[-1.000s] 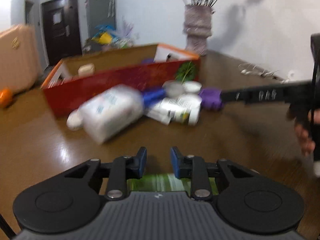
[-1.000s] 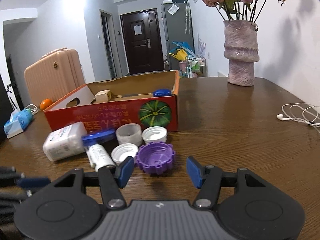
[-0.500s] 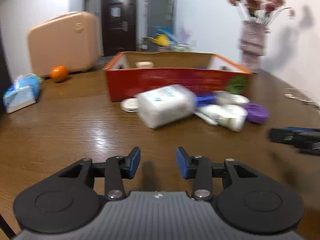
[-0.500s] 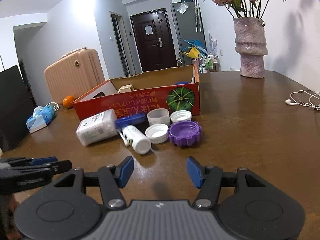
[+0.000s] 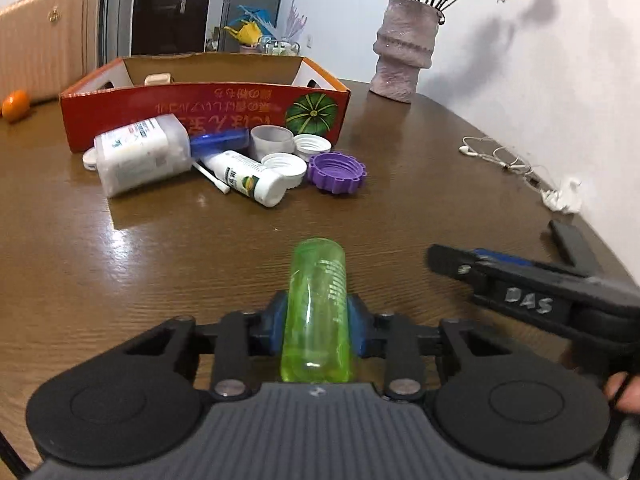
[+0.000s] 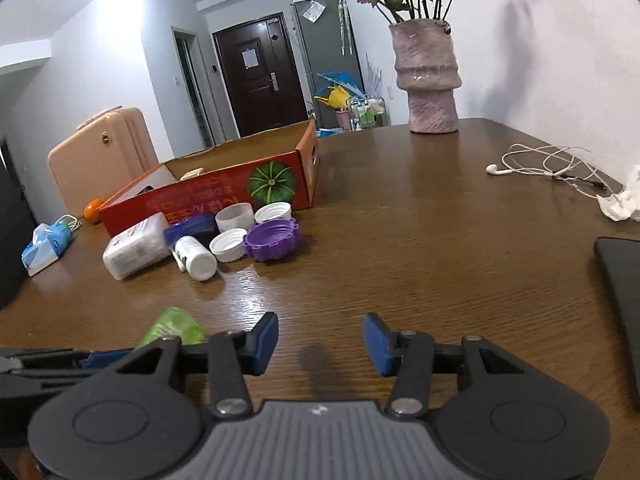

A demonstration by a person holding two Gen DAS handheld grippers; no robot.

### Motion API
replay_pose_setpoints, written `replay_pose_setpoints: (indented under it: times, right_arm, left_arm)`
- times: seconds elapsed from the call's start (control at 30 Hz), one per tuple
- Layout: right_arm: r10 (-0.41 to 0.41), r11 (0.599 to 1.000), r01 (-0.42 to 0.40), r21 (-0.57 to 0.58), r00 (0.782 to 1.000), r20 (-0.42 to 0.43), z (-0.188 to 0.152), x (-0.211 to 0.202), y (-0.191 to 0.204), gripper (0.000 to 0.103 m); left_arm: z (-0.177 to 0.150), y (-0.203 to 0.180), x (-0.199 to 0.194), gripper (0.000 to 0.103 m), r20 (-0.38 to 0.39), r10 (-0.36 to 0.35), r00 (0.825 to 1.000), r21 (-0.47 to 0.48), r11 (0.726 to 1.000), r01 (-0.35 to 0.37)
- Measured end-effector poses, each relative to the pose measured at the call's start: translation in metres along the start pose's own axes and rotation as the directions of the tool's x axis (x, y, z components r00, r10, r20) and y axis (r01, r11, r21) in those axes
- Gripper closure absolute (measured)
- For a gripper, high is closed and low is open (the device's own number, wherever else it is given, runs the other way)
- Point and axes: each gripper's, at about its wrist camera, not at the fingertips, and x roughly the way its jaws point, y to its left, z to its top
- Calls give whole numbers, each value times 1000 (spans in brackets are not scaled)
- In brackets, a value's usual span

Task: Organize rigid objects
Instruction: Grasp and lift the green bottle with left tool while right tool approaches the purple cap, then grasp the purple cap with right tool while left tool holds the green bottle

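Note:
My left gripper is shut on a clear green bottle, held over the near part of the wooden table; the bottle's tip also shows in the right wrist view. My right gripper is open and empty, low over the table to the right of the left one. Ahead lies a pile: a white rectangular container, a white bottle, a blue case, white caps and a purple lid. Behind it stands the red cardboard box.
A pink vase with flowers stands at the back right. White earphones and crumpled tissue lie at the right, with a dark flat device near the right edge. A tissue pack and an orange are at the left.
My left gripper, open and empty before, is now shut on the green bottle. My right gripper has drawn back from the purple lid and the pile.

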Motion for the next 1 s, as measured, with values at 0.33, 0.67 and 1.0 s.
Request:
replay_pose_setpoints:
  times: [0.33, 0.67, 1.0]
  right_arm:
    - [49, 988, -51, -144, 999, -17, 30, 50, 33, 45]
    - [-23, 972, 1, -236, 995, -93, 65, 127, 60, 51]
    - [20, 977, -29, -210, 999, -48, 52, 55, 63, 51]
  left_arm:
    - [11, 88, -12, 65, 21, 201, 979, 69, 977, -202]
    - [14, 137, -20, 72, 59, 250, 966, 28, 967, -252]
    - [23, 137, -65, 72, 187, 138, 973, 75, 985, -154]
